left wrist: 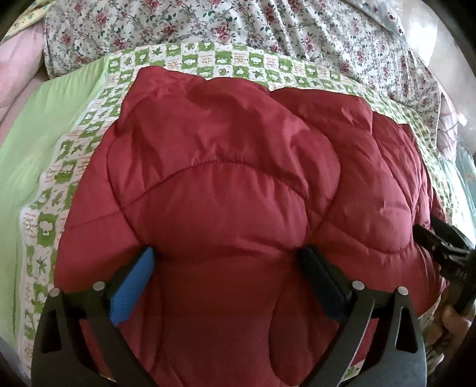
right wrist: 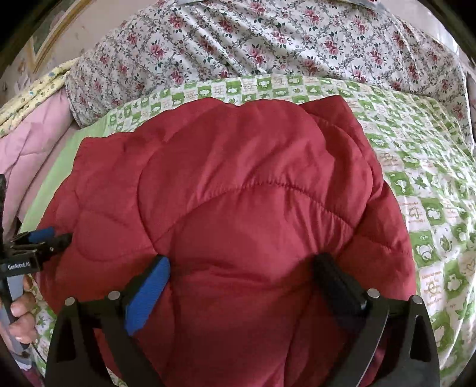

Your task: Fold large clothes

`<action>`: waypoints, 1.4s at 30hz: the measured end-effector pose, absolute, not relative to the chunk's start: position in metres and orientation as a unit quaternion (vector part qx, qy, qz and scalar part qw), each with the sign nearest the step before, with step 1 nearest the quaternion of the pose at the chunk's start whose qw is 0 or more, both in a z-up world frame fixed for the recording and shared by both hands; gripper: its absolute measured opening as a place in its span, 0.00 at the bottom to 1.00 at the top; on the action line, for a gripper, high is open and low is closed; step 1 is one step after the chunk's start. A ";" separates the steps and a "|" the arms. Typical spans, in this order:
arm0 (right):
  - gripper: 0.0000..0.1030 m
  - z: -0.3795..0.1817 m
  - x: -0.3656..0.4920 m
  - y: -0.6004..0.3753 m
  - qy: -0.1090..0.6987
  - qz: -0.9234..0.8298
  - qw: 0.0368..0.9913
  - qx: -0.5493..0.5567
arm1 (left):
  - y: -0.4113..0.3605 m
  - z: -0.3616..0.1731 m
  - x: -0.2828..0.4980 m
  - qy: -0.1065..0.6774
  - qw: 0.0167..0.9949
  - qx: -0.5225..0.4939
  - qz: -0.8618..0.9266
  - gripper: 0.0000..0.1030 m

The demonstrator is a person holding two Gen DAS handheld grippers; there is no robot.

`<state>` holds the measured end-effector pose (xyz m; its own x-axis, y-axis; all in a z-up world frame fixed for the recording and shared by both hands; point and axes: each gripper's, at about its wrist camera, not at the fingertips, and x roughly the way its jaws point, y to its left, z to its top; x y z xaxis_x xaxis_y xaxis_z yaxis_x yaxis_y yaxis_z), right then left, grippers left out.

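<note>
Beyond both grippers: a floral quilt (left wrist: pixel 267 26) bunched along the far side of the bed, past the jacket.
Under the jacket: green checked sheet (right wrist: pixel 428 190) on the bed, showing on every side of the red bulk.
Left of the left gripper: a plain green strip (left wrist: pixel 53 119) and pink bedding (right wrist: pixel 35 134).
Jacket: red quilted jacket (left wrist: pixel 238 184), puffy and bunched, lying on the sheet directly ahead of both grippers; its long axis cannot be told from these views.
Left gripper (left wrist: pixel 227 262): fingers spread wide, pressed into a fold of the jacket that bulges between them.
Right gripper (right wrist: pixel 242 268): fingers likewise wide apart, with jacket padding between them.
Neighbours: each gripper appears at the edge of the other's view, at the jacket's near edge; a hand (right wrist: pixel 20 309) holds the left one's handle.
</note>
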<state>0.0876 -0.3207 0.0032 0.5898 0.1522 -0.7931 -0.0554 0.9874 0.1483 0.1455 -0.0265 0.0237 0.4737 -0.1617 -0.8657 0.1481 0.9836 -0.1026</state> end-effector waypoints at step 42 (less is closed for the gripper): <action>0.96 0.033 0.026 -0.315 0.446 0.077 0.889 0.068 | -0.025 0.047 0.091 0.480 0.871 0.018 -0.103 0.99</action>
<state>0.0261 -0.3152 0.0332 0.5908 0.1970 -0.7824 -0.0766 0.9791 0.1886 0.0911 -0.0251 0.0466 0.5181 -0.1620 -0.8399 0.1973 0.9781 -0.0670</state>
